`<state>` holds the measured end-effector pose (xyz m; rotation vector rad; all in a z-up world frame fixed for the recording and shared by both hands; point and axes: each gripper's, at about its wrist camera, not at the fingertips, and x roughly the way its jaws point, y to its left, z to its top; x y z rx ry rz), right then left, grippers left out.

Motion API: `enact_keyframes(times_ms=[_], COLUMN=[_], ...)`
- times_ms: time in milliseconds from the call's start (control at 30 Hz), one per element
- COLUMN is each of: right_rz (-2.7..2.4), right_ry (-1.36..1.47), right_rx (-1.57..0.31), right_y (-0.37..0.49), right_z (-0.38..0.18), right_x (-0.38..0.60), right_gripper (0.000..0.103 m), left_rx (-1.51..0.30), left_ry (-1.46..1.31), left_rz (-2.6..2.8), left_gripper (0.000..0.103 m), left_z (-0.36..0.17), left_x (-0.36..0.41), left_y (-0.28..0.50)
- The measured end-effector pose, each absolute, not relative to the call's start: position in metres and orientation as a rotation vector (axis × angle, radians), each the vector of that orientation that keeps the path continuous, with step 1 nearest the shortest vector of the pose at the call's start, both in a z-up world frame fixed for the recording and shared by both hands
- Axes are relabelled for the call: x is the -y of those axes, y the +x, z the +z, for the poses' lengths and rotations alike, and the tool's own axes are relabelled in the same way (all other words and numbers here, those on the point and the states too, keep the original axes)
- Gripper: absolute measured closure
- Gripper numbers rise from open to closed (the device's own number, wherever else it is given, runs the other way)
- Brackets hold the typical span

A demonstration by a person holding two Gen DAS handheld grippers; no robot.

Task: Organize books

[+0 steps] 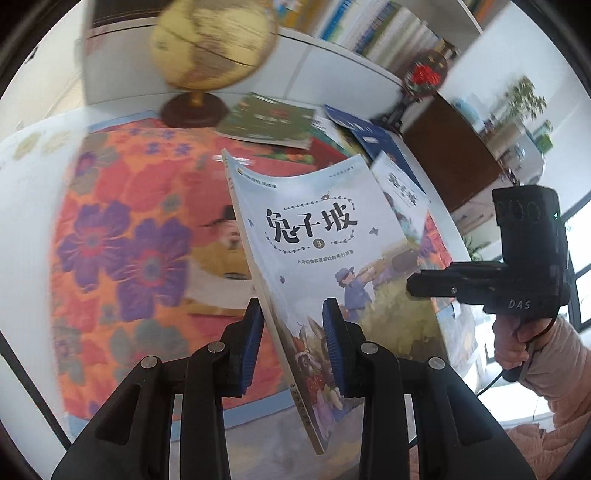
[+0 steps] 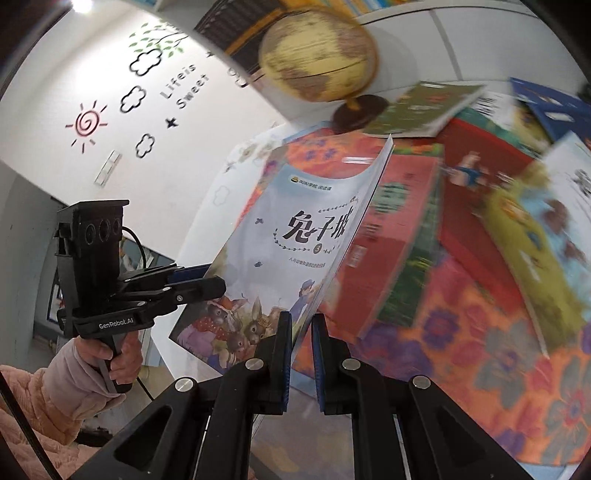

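Note:
A thin light-blue picture book point(image 1: 314, 236) with a black Chinese title and a circled 3 hangs above the table, cover bowed. My left gripper point(image 1: 291, 347) is shut on its lower edge by the spine, blue pads on both sides. My right gripper point(image 2: 301, 332) is shut on the open page edge of the same book point(image 2: 295, 229). From the left wrist view the right gripper point(image 1: 410, 286) shows at the book's right side; from the right wrist view the left gripper point(image 2: 218, 284) reaches its left side. Several more books lie on the table: a green one point(image 1: 266, 122), a dark blue one point(image 1: 365, 133), a red one point(image 2: 388, 221).
A floral orange tablecloth point(image 1: 110, 221) covers the white table. A yellow globe point(image 1: 212, 44) on a dark base stands at the back. Behind it is a shelf of books point(image 1: 388, 29). A book with a man in yellow point(image 1: 221, 254) lies beneath the lifted one.

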<state>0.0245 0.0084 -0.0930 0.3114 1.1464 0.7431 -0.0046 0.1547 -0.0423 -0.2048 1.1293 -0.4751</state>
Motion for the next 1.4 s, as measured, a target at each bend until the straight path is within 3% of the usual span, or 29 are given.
enact_keyframes(times_ms=[633,1200,1400], right_rz=[0.890,0.754,0.718], right_ry=[0.233,0.216,0.203], right_rx=[-1.229,-1.411,-1.445], right_y=[0.063,0.074,0.074], right_z=[-0.129,-0.196,-0.207], right_x=[-0.197,-0.219,-0.219], right_gripper=[0.092,0.092,0.091], left_rx=[-1.157,-1.317,-1.333], left_ry=[-0.291,-0.291,-0.274], left_rz=[-0.229,-0.097,-0.058], left_gripper=[0.075,0.075,0.067], left_z=[-0.081,-0.155,-0.160], left_x=[-0.328,-0.349,-0.348], left_y=[-0.016,-0.014,-0.012])
